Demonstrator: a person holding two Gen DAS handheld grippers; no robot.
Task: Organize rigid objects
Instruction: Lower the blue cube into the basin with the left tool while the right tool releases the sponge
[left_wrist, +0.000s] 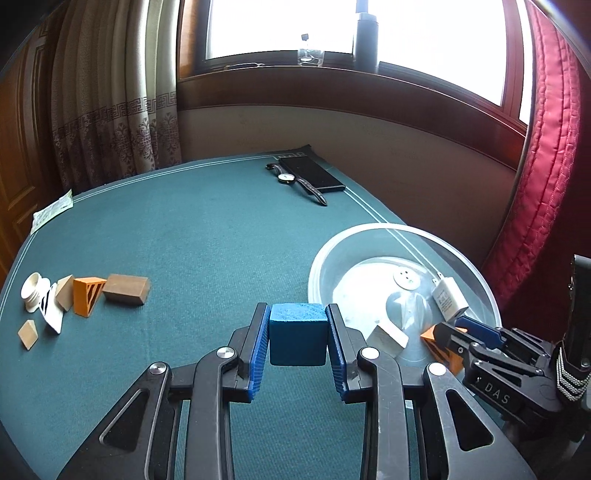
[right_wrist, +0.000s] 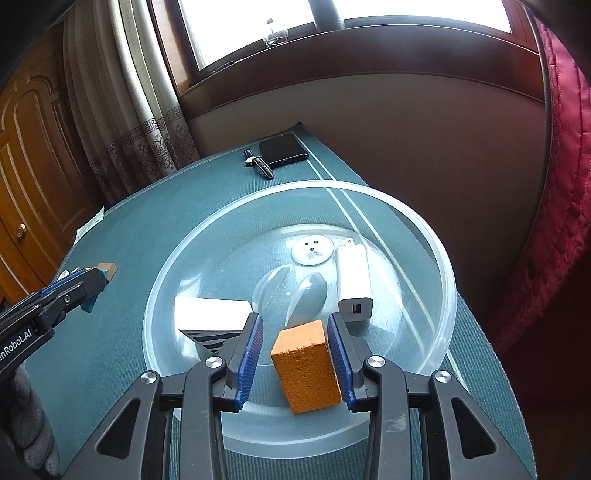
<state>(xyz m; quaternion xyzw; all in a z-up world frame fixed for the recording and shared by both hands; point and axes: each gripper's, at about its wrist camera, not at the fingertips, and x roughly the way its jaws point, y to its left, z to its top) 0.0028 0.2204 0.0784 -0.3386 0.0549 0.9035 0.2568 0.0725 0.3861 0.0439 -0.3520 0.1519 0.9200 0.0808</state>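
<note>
The left gripper (left_wrist: 297, 341) is clamped flat on two opposite faces of the blue cube (left_wrist: 298, 333), carried clear of the green table (left_wrist: 207, 236), a square grip that keeps the block from twisting on its way toward the clear bowl (left_wrist: 476, 273) just to its right. The right gripper (right_wrist: 295, 354) hangs over the near part of that bowl with the orange block (right_wrist: 306, 369) between its pads; a gap shows on the block's left side while the right pad sits close against it, so the jaws look parted for a release rather than gripping. Already in the bowl lie a white wedge (right_wrist: 212, 314), a white charger (right_wrist: 354, 284) and a round disc (right_wrist: 313, 252). The bowl's middle is fairly free, but the right gripper occupies the near rim, so the cube probably has to enter from the left edge. More blocks wait in a cluster (left_wrist: 88, 295) at the far left, well apart, with open cloth between.
</note>
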